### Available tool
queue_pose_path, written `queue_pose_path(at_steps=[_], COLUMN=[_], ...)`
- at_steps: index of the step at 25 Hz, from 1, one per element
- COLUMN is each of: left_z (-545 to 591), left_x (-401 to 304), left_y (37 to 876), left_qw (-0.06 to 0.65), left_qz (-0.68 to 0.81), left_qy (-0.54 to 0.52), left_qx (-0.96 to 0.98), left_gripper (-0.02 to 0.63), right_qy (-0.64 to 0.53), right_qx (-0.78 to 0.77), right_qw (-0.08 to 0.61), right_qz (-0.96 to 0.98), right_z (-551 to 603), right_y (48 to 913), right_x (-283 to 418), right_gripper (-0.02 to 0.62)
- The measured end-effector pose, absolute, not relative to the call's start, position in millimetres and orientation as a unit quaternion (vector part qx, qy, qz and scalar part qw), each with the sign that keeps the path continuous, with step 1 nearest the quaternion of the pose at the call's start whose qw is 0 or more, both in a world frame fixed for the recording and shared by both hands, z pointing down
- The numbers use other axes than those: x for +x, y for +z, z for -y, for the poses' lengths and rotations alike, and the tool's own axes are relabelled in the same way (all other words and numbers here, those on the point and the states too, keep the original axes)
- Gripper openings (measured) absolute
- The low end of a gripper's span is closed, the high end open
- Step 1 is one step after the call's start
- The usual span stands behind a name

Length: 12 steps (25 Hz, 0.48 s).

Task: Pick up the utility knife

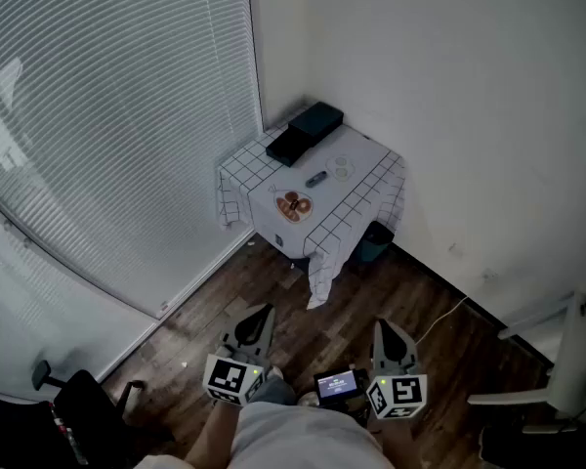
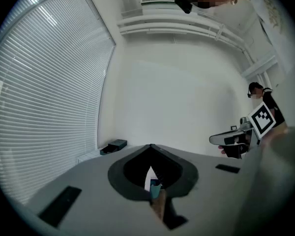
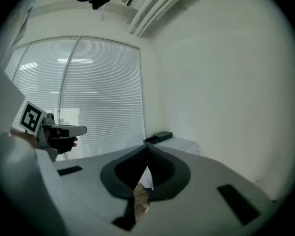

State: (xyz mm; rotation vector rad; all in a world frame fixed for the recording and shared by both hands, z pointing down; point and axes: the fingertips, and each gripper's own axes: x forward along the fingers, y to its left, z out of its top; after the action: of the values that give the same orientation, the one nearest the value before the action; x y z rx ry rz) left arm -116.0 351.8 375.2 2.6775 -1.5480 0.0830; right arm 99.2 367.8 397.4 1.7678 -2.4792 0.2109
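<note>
Only the head view shows us the top of the table (image 1: 257,172). The knife (image 1: 315,179) lies near the middle of it as a small dark shape (too small to make out its detail). It sits between a patterned plate (image 1: 293,205) on the near side and a pale disc (image 1: 342,168) just beyond it. Two black boxes (image 1: 305,131) sit at the table's far corner, against the wall.

From the left gripper view we catch only those boxes (image 2: 113,145) on the table's edge, beside the blinds (image 2: 49,92). We also see the right gripper (image 2: 221,139) off to the side. The right gripper view adds a strip of the table's checked cloth (image 3: 183,144) beside the boxes (image 3: 158,137), and the left gripper (image 3: 80,130) in front of the blinds (image 3: 98,97). Neither gripper view shows the knife.

The left gripper (image 1: 262,313) has its jaws pressed together on nothing, tips meeting. The right gripper (image 1: 383,326) looks the same, its jaws touching at the point. Both hang well short of the table, over wooden floor (image 1: 322,306).

A teal bin (image 1: 376,244) stands under the table's near right corner, partly hidden by the cloth (image 1: 324,262). A dark chair (image 1: 78,413) stands well left of the table, near the blinds (image 1: 107,115).
</note>
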Motion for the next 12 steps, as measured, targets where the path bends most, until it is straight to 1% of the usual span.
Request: queue_pose_path(at_steps=[12], left_z=[-370.6], left_x=[-111.9], left_y=[374.7], left_qw=[0.034], left_qz=[0.491], left_qy=[0.031], left_qx=[0.870], left_gripper=[0.006], right_qy=[0.069], right_qx=[0.574], right_qw=[0.040], right_qz=[0.815], right_z=[-384.4], right_y=[394.6], right_x=[100.7], right_gripper=[0.006])
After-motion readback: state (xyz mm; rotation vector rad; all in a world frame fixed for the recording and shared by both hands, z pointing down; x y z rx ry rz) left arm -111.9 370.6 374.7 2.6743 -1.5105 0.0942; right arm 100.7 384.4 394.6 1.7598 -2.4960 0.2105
